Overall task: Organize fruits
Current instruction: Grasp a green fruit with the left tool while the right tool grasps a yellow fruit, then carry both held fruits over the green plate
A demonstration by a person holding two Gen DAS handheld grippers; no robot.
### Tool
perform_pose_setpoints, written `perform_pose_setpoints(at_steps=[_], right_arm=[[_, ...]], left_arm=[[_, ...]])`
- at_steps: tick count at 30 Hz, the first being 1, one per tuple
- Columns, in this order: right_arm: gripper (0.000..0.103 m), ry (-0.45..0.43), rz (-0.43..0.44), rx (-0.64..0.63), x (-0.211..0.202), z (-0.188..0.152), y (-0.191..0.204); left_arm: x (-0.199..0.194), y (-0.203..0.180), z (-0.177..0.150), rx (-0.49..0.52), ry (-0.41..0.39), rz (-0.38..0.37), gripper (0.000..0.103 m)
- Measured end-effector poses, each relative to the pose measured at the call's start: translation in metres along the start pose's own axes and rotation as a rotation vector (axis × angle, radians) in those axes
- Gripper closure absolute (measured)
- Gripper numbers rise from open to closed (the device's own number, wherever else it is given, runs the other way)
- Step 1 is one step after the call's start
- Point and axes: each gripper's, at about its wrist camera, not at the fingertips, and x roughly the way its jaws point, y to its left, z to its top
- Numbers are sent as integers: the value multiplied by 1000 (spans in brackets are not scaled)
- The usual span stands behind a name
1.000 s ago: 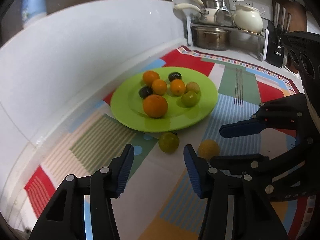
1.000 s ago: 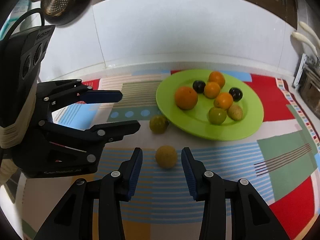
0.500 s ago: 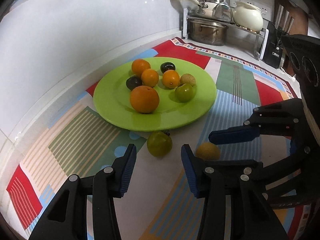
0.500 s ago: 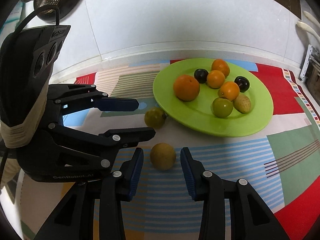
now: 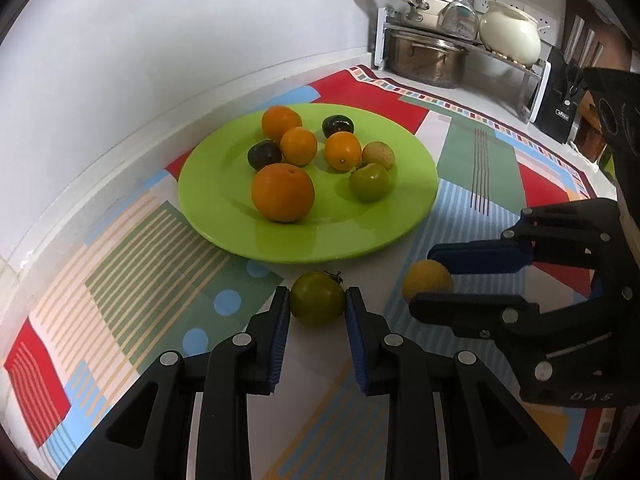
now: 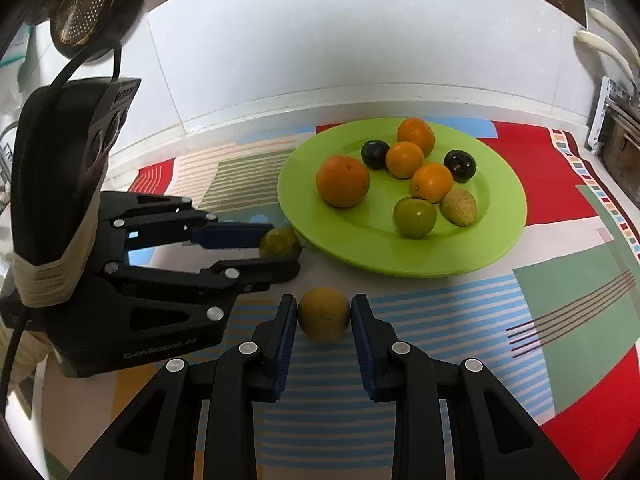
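A green plate (image 5: 208,208) (image 6: 500,240) on a colourful mat holds several oranges, two dark plums, a green fruit and a yellowish fruit. In the left wrist view my left gripper (image 5: 317,300) has its blue pads against both sides of a green fruit (image 5: 317,298) that rests on the mat just in front of the plate. In the right wrist view my right gripper (image 6: 324,312) has its pads against both sides of a yellow fruit (image 6: 324,313) on the mat. Each gripper also shows in the other view: the right gripper (image 5: 436,280) and the left gripper (image 6: 280,246).
A white wall runs behind the plate. At the back right stand a dish rack with a steel pot (image 5: 428,56), a cream pot (image 5: 510,32) and a black knife block (image 5: 560,92). A strainer (image 6: 84,4) hangs at the upper left in the right wrist view.
Both grippers moved forward and narrowed: the left one now has the green fruit between its pads, the right one the yellow fruit. The plate and its fruits have not moved.
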Motion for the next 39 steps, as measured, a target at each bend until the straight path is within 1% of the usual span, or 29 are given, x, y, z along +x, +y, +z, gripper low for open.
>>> perform_pose_setpoints(at_steps=[5, 15, 21, 31, 39], right_arm=[[74, -11, 2, -9, -9, -1, 1], [74, -56, 5, -18, -37, 2, -1], [74, -81, 21, -9, -57, 3, -2], [74, -137, 16, -15, -91, 3, -8], [74, -188, 7, -18, -114, 8, -14]], left_arm=[[-11, -6, 0, -18, 5, 37, 75], [-47, -19, 5, -56, -37, 81, 75], [-68, -29, 7, -74, -75, 113, 75], [-97, -49, 15, -110, -136, 165, 75], [-118, -58, 27, -147, -209, 198, 75]])
